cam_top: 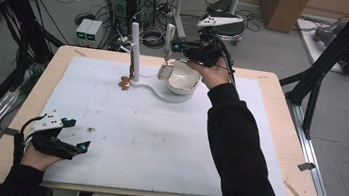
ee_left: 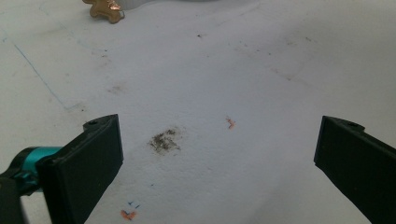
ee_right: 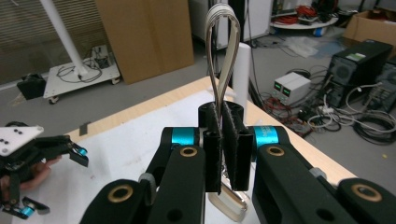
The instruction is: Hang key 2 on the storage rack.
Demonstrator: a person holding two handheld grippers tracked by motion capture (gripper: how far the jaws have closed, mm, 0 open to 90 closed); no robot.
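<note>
My right gripper point(cam_top: 175, 44) is at the back of the table, beside the shorter post point(cam_top: 170, 31) of a white stand. Its jaws are shut on a pale grey strap loop point(ee_right: 223, 51) that rises above them, and a clear buckle-like piece point(ee_right: 229, 206) hangs below. In the high view the strap's lower end point(cam_top: 165, 69) dangles at the rim of a white bowl point(cam_top: 183, 80). My left gripper point(cam_top: 78, 149) is open low over the mat's front left corner, with nothing between its fingers point(ee_left: 88, 163).
A taller white post point(cam_top: 134, 53) stands on the curved stand base point(cam_top: 155, 92). A small brown gingerbread-shaped charm point(cam_top: 125, 83) point(ee_left: 105, 8) lies at its foot. The white mat point(cam_top: 157, 141) has dark smudges point(ee_left: 164, 141). Computers and cables sit on the floor behind.
</note>
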